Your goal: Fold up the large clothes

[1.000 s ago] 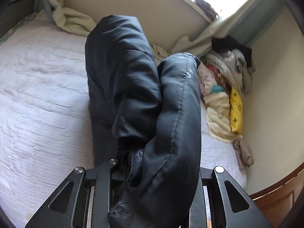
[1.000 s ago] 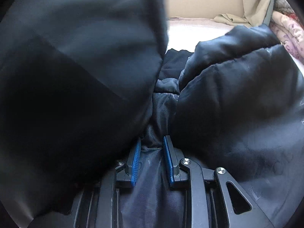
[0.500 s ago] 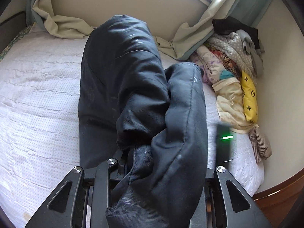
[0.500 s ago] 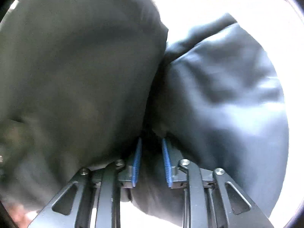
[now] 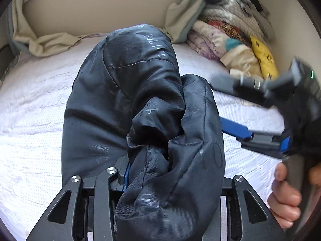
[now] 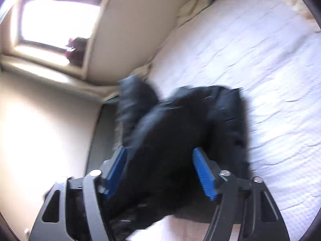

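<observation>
We saw the left gripper (image 5: 148, 172) clenched on a bunch of the dark jacket (image 5: 128, 100); only one blue pad (image 5: 126, 175) showed beside the cloth, the other was hidden under the fabric. The jacket rose in a padded heap in front of this gripper and lay on the white bed (image 5: 34, 108), about in its middle. Pale letters were printed on the lining, but we could not read them whole.

At the right edge of the left view we saw the right gripper (image 5: 226, 104) with its jaws spread wide. One finger (image 5: 236, 128) with a blue pad was just beside the jacket's side, and the other was above it. We could not tell whether either one touched the cloth. The person's hand (image 5: 286, 192) held the handle of this gripper.

In the right view, which was blurred, the right gripper (image 6: 160, 166) was released, with its blue pads (image 6: 202, 172) far apart, and the jacket (image 6: 190, 120) was seen between and beyond them on the bed (image 6: 260, 60).

A pile of clothes (image 5: 230, 34) lay at the far corner of the bed, against the wall. A beige curtain (image 5: 50, 42) lay crumpled along the far edge. A bright window (image 6: 56, 18) showed in the right view.
</observation>
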Tool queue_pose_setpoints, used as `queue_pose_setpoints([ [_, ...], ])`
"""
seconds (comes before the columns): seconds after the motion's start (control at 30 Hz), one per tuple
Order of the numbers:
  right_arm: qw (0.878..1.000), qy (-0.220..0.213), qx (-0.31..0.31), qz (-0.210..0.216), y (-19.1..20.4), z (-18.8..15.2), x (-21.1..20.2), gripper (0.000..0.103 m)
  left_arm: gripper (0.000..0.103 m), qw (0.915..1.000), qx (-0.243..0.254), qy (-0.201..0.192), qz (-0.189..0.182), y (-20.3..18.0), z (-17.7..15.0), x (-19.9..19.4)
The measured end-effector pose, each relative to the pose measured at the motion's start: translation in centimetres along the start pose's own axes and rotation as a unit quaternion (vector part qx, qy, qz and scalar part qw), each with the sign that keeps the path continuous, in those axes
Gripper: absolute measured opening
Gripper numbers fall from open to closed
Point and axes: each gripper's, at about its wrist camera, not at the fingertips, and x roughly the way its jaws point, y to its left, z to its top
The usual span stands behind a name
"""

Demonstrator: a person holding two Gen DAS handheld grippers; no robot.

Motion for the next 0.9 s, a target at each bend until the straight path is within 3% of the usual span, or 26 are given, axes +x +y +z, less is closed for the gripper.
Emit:
queue_pose_setpoints([
  [0.17, 0.998, 0.059, 0.008, -0.017, 1.1, 0.0, 3.8, 0.075, 0.051, 0.9986, 0.047, -0.01, 0.022, -1.5, -1.3, 0.2],
  [0.47, 0.991, 0.104, -0.04, -0.077, 2.0, 1.4, 9.1, 0.072, 0.06, 0.9937, 0.107, -0.008, 0.032, -3.2, -2.2, 0.7],
  [0.63, 0.986, 0.13, -0.056, -0.088, 1.8, 1.9, 10.5, 0.043, 0.075, 0.9921, 0.124, 0.016, 0.009, -2.8, -2.4, 0.5],
  [0.77, 0.987, 0.126, -0.054, -0.087, 1.9, 2.3, 10.4, 0.036, 0.08, 0.9903, 0.135, 0.029, -0.016, -1.7, -2.5, -1.8],
  [0.9, 0.987, 0.112, -0.061, -0.094, 2.2, 2.3, 10.1, 0.033, 0.089, 0.9915, 0.127, 0.014, -0.024, 0.2, -3.7, -4.6],
])
